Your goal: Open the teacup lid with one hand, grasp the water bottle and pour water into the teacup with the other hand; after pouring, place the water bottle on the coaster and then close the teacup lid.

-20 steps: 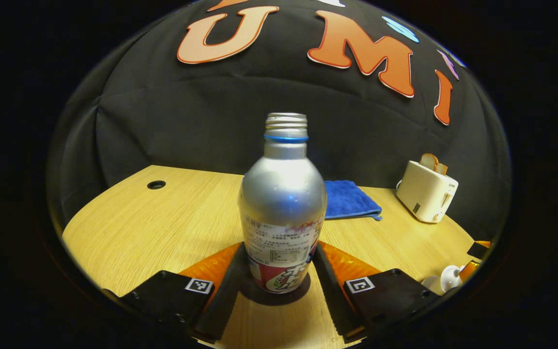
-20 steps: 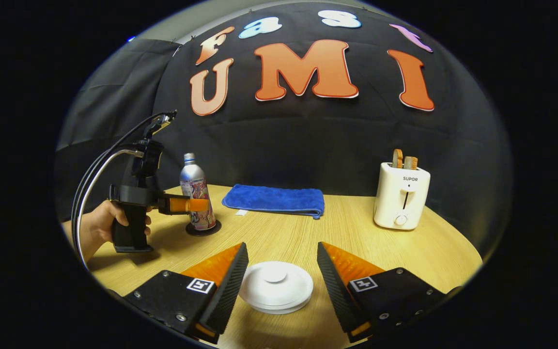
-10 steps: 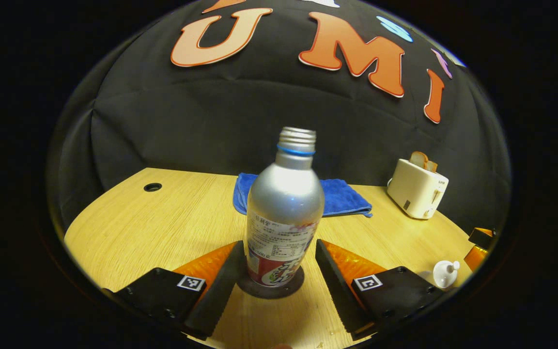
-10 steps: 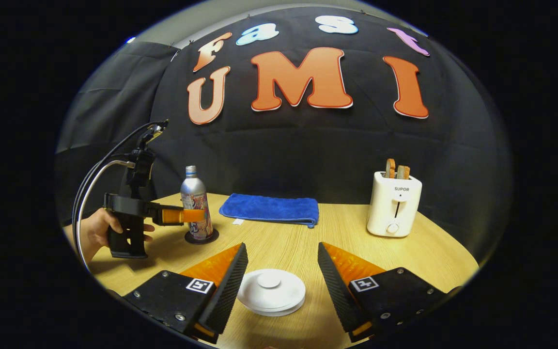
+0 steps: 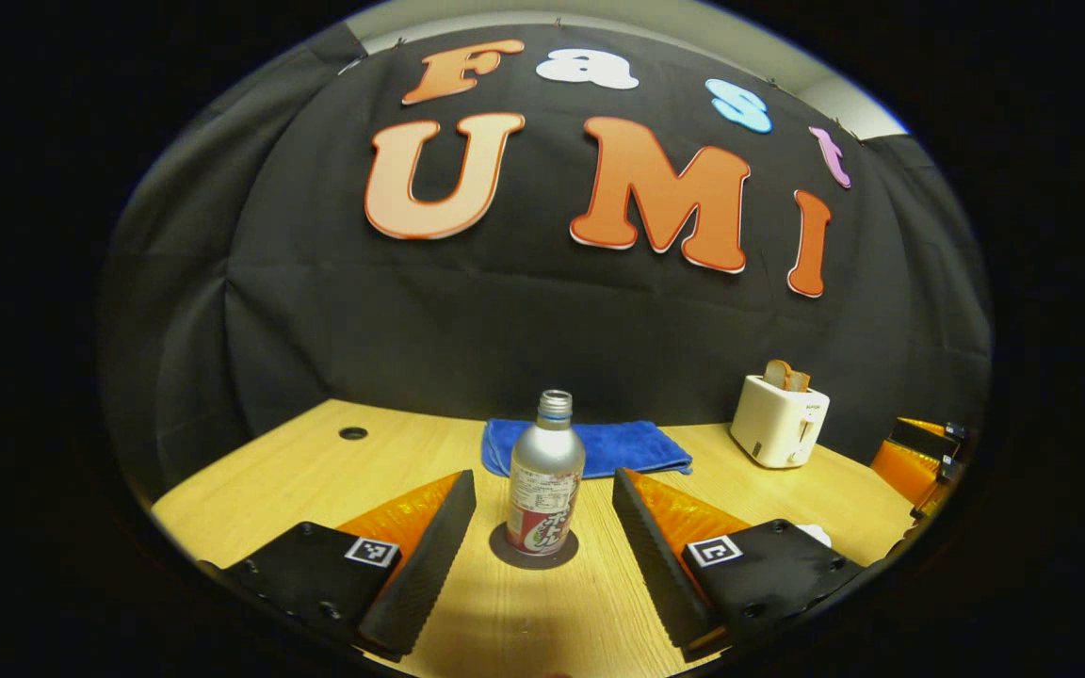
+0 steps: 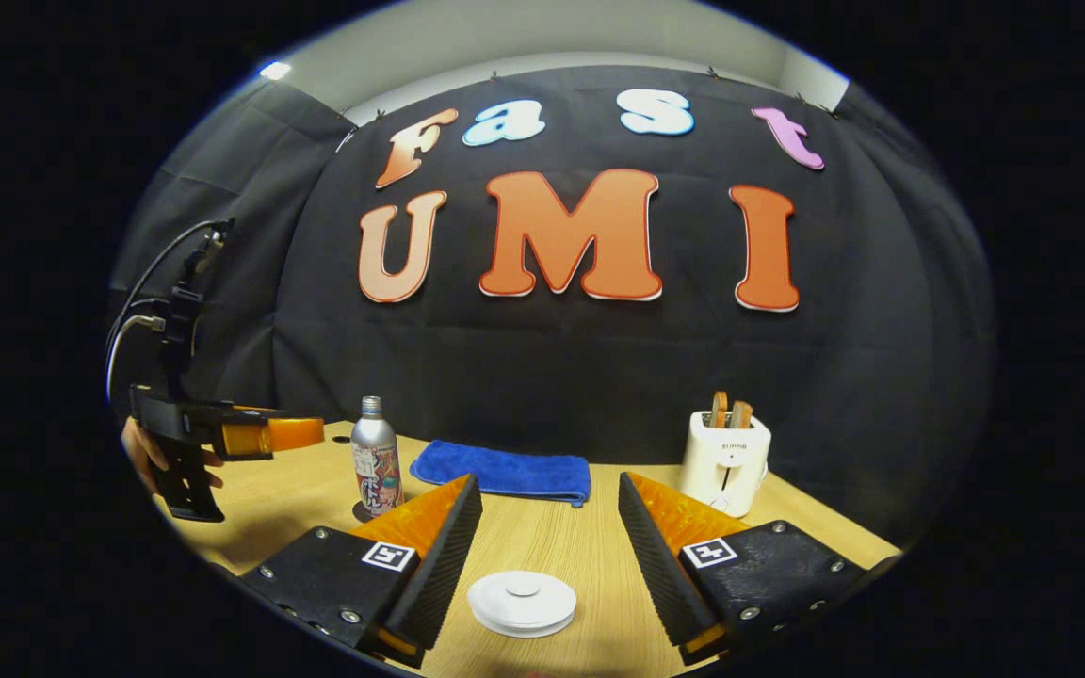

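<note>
A silver water bottle (image 5: 547, 461) with no cap stands upright on a dark round coaster (image 5: 533, 554). My left gripper (image 5: 541, 482) is open, pulled back from the bottle and apart from it. In the right gripper view the bottle (image 6: 376, 466) stands at the left, with the left gripper (image 6: 279, 435) beside it in a hand (image 6: 139, 452). The white teacup, with its knobbed lid (image 6: 522, 601) on top, sits low between the fingers of my open right gripper (image 6: 548, 482), which touches nothing. The right gripper (image 5: 914, 452) also shows at the far right of the left gripper view.
A folded blue towel (image 6: 505, 471) lies at the back of the wooden table (image 6: 542, 537). A white toaster (image 6: 723, 452) with bread in it stands at the back right. A cable hole (image 5: 352, 433) is in the table's far left.
My left gripper has let go of the bottle and backed away, leaving it on the coaster. My right gripper has drawn back and up from the lidded teacup.
</note>
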